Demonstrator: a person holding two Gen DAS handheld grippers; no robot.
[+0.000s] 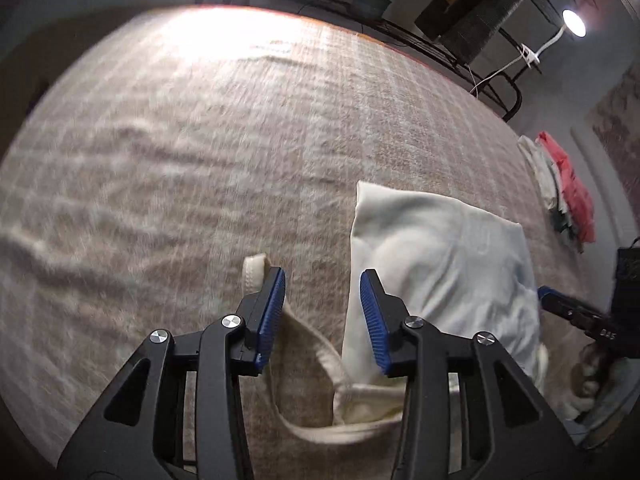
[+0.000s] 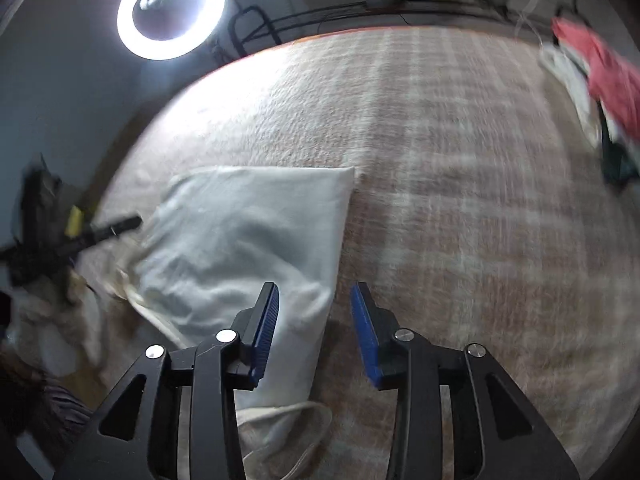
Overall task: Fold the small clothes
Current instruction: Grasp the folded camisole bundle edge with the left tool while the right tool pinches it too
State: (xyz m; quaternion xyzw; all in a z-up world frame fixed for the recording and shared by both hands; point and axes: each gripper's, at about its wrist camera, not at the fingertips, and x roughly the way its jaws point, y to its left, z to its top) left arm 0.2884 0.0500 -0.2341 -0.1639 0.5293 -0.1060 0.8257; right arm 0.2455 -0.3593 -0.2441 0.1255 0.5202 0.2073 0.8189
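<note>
Two grippers hover over a plaid bedcover (image 1: 160,160). Left gripper (image 1: 323,316) is spread wide, grasping nothing, above the straps of a cream garment (image 1: 440,256) lying flat. Right gripper (image 2: 315,330) also gapes, unladen, over the garment's edge. Farther right, a clothes pile (image 2: 600,68) sits well apart.

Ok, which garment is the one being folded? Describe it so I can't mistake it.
On the beige checked blanket, look just ahead of both open grippers. It is the cream top lying flat, straps trailing toward the jaws. Unlike the red-and-white clothes pile at the far edge, it lies alone and plain pale.
</note>
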